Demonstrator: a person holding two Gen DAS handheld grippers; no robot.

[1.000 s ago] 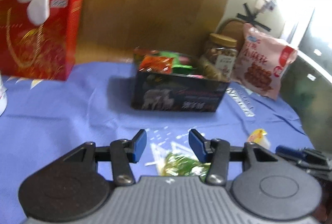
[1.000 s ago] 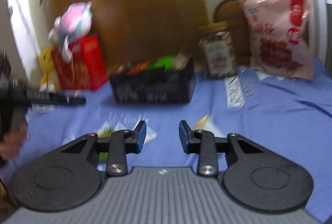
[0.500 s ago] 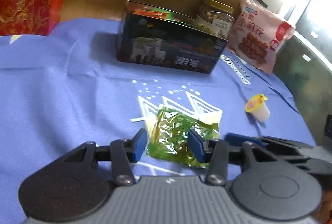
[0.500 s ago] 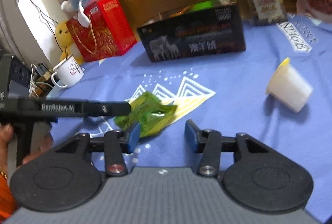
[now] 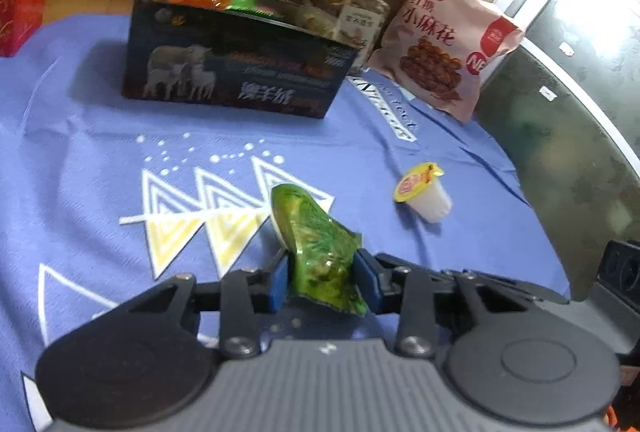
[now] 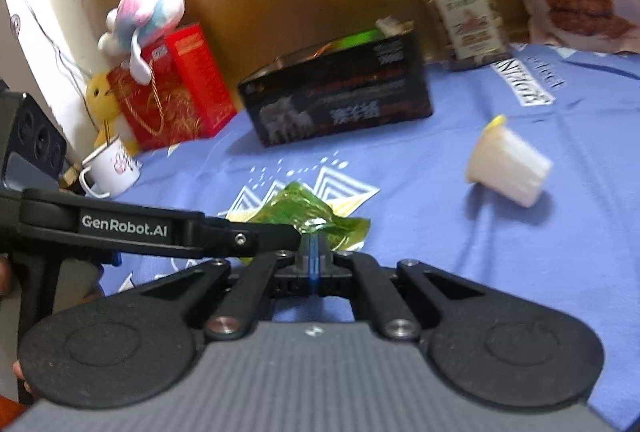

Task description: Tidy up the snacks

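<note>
A crumpled green snack packet [image 5: 312,232] stands pinched between the blue pads of my left gripper [image 5: 322,268], whose jaws are closing on it; its far end rests on the blue cloth. In the right wrist view the packet [image 6: 296,207] lies just beyond my right gripper [image 6: 314,252], whose pads are shut together. They touch the packet's near edge; whether foil is caught I cannot tell. The left gripper's finger [image 6: 260,238] reaches in from the left. A black box [image 5: 236,71] holding several snacks stands behind. A jelly cup [image 5: 424,195] lies tipped over to the right.
A nut jar [image 5: 356,11] and a pink snack bag [image 5: 444,43] stand right of the box. A red gift bag [image 6: 160,99], a plush toy [image 6: 148,7] and a white mug [image 6: 112,167] sit at the far left. The table's right edge [image 5: 532,191] drops off.
My left gripper came down and forward onto the green packet and closed on it, crumpling it upright. My right gripper dropped toward the packet's edge and snapped shut.
</note>
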